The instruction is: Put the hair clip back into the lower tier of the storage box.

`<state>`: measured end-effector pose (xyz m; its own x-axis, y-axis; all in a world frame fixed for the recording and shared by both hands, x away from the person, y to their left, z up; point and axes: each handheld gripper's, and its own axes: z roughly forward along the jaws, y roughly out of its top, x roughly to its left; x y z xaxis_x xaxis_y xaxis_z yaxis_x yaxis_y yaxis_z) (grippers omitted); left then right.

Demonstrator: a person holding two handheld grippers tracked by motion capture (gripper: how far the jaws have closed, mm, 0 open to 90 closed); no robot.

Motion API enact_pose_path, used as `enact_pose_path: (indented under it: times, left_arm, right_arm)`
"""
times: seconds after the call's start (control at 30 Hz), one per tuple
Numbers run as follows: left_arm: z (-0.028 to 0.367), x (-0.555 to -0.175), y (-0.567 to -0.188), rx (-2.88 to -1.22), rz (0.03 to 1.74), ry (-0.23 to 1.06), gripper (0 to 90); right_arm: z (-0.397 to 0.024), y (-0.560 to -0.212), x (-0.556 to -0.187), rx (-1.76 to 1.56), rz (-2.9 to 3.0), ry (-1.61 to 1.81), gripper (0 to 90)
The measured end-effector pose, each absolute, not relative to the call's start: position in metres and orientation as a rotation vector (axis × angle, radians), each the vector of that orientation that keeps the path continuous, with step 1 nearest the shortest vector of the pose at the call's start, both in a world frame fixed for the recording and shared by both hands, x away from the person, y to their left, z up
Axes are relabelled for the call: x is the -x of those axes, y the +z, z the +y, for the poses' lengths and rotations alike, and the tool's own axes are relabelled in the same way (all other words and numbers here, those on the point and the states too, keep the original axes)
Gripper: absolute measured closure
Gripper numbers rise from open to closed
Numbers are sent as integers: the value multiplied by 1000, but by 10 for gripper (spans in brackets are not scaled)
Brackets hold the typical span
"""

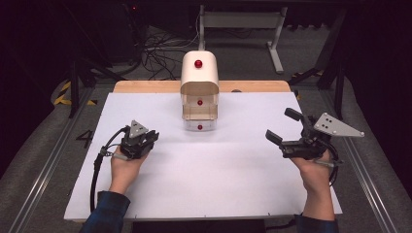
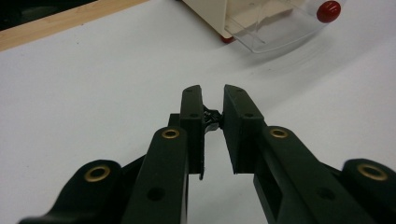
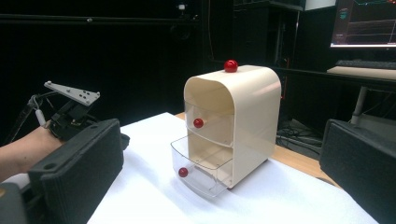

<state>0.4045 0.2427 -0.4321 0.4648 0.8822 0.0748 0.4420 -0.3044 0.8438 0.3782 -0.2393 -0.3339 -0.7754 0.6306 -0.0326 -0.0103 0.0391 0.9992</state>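
Observation:
A cream drawer cabinet [image 1: 199,73] [image 3: 252,116] with red knobs stands at the back centre of the white table [image 1: 209,179]. Its clear bottom drawer [image 1: 199,127] [image 3: 201,168] [image 2: 275,28] is pulled out and looks empty; the upper drawer is pushed in. My left gripper [image 1: 149,138] [image 2: 213,105] rests at the left, jaws nearly together on a small black object [image 2: 212,119] pinched between them. My right gripper [image 1: 284,126] [image 3: 219,158] is held at the right, wide open and turned toward the cabinet, with nothing between its jaws.
A wooden table edge [image 1: 145,86] runs behind the white sheet. Cables [image 1: 160,53] and a metal frame [image 1: 272,29] lie on the floor beyond. A monitor [image 3: 364,23] glows behind the cabinet. Metal rails [image 1: 43,165] flank the table.

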Motion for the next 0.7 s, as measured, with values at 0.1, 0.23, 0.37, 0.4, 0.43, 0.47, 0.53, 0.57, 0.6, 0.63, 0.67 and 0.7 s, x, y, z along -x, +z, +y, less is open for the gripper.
enact_pose_path:
  times: [0.1, 0.23, 0.37, 0.4, 0.43, 0.47, 0.53, 0.57, 0.6, 0.63, 0.67, 0.7]
  left_arm:
    - [241, -406, -431, -1923, 1097, 698, 789]
    - [238, -406, -428, -1916, 1092, 697, 789]
    - [236, -406, -427, -1910, 1084, 685, 790]
    - [235, -406, -427, -1913, 1082, 687, 790]
    - [235, -407, -426, -1915, 1076, 688, 790]
    - [234, -407, -426, -1913, 1074, 691, 790]
    - [232, -408, -425, -1910, 1069, 690, 790]
    - [231, -408, -424, -1908, 1067, 690, 790]
    - [230, -408, -424, -1903, 1066, 687, 790]
    - [230, -408, -423, -1909, 1059, 692, 790]
    - [229, -409, -423, -1903, 1059, 694, 790]
    - [228, -409, -422, -1904, 1052, 695, 790]
  right_arm:
    - [-240, -334, -378, -628, 1846, 1789, 3]
    - [-242, -334, -378, -628, 1841, 1792, 3]
    - [-242, -334, -378, -636, 1839, 1786, 3]
    - [-242, -334, -378, -638, 1841, 1784, 3]
    - [-242, -334, -379, -638, 1842, 1784, 3]
    - [-241, -335, -379, -638, 1843, 1786, 3]
    - [-240, -335, -379, -634, 1848, 1786, 3]
    - [-240, -335, -379, -631, 1849, 1785, 3]
    - [-240, -335, -379, -632, 1849, 1788, 3]
    - [-241, -335, -379, -632, 1847, 1790, 3]
    - [-241, -335, -379, -631, 1845, 1791, 3]
    - [-242, -335, -379, -633, 1843, 1793, 3]
